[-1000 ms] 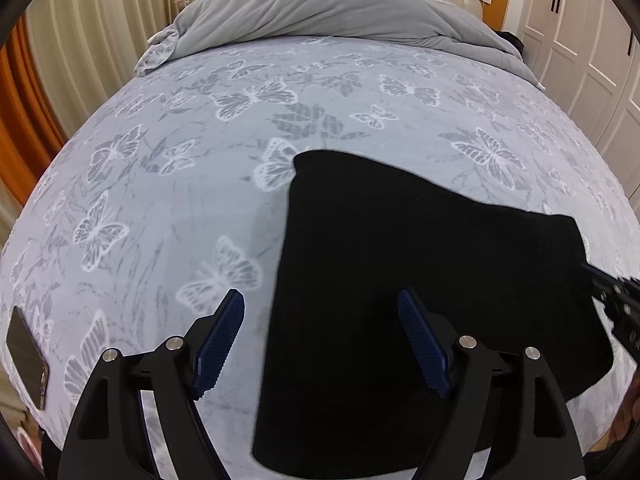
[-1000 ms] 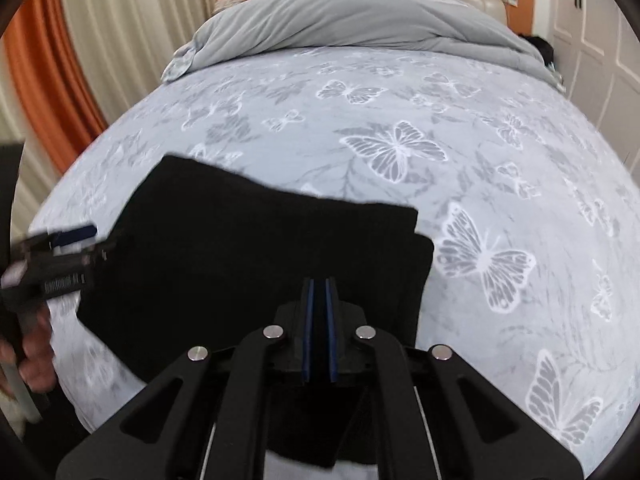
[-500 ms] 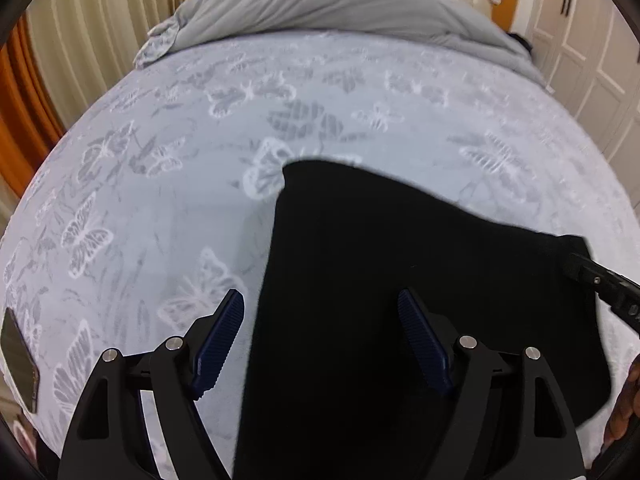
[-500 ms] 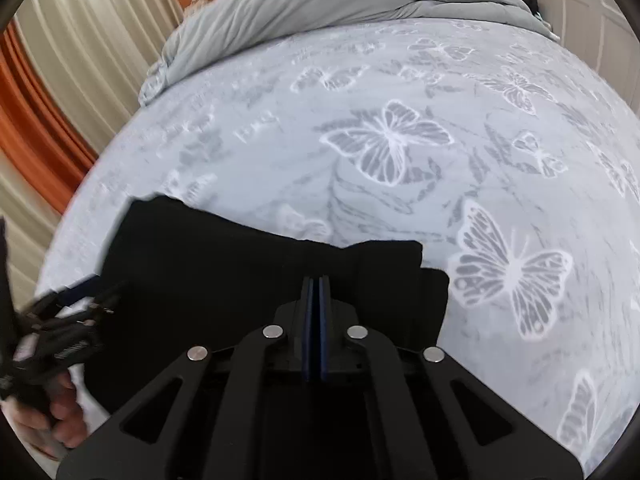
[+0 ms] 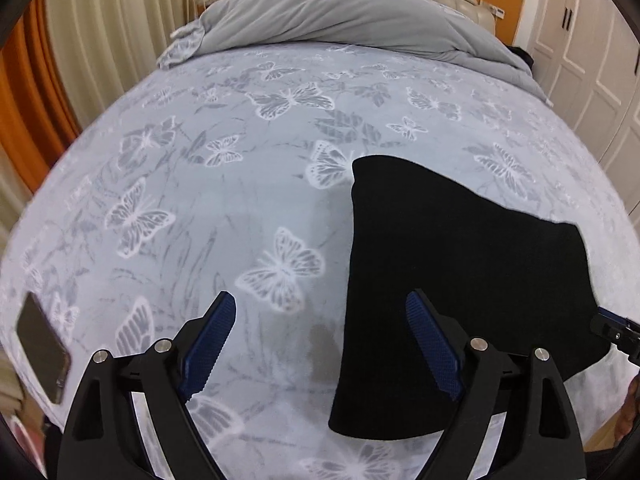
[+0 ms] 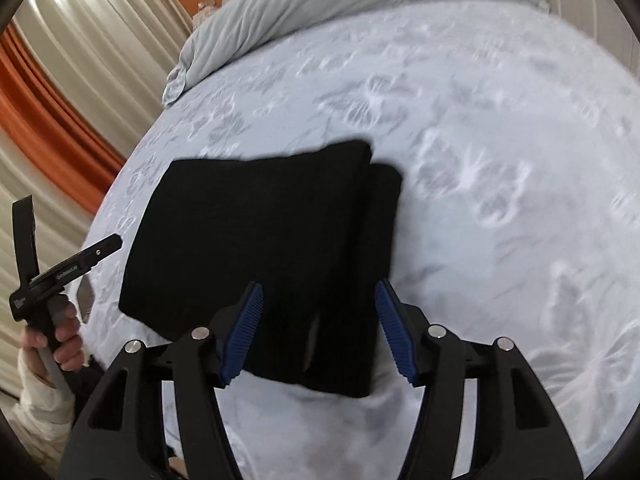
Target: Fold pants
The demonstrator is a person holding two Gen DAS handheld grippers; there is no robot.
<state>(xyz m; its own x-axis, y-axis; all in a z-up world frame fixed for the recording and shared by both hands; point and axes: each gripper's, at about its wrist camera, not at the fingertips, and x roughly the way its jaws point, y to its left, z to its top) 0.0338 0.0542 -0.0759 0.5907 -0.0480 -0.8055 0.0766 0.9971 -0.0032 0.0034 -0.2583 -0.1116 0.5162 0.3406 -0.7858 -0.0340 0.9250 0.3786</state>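
Pants (image 6: 260, 236) lie folded, black and flat on the butterfly bedspread (image 5: 168, 208), both claws spread wide, gripping nothing.

— How many garments are seen on the bed (image 5: 240, 208)?
— One pair of black pants (image 5: 460, 288) is counted, folded into a flat stack.
— And the tools?
— Two are counted: a left gripper (image 5: 320, 344) and a right gripper (image 6: 320, 330), each with two blue-padded fingers spread apart.
— Anything else?
— One dark phone (image 5: 42, 360) and one grey duvet (image 5: 340, 16) are counted.
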